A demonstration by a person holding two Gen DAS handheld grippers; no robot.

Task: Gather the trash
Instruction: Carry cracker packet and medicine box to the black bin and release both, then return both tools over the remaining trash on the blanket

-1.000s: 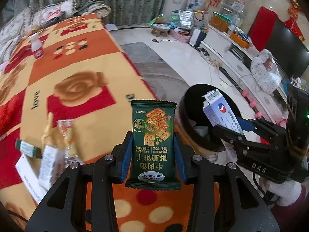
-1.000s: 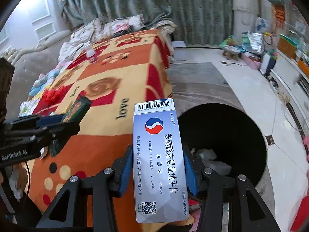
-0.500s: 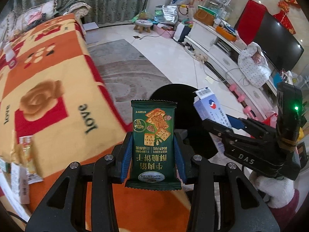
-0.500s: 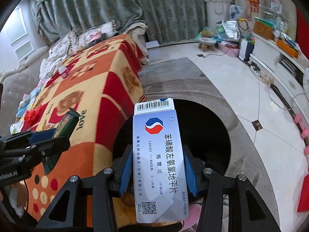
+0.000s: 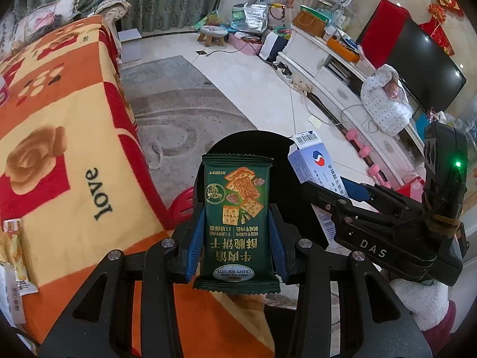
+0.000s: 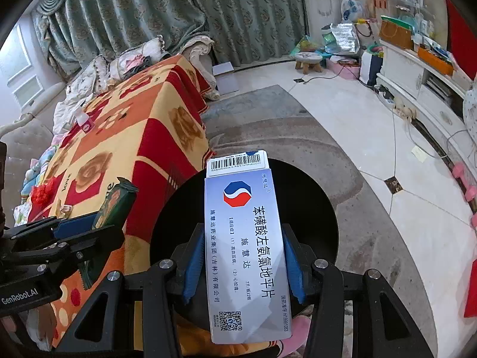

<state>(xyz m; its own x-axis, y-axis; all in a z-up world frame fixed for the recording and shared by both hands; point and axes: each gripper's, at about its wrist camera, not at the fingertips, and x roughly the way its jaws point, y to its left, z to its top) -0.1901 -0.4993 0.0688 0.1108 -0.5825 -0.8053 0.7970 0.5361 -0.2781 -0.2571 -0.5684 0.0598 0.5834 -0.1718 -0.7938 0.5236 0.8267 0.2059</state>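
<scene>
While left tongs pinch biscuit packet, right tongs pinch medicine box over bin.

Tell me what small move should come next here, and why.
Probably open the right gripper and let the medicine box drop: it appears to hang over the black bin's mouth. The left gripper holds a biscuit packet at the bin's near edge and could follow.
</scene>
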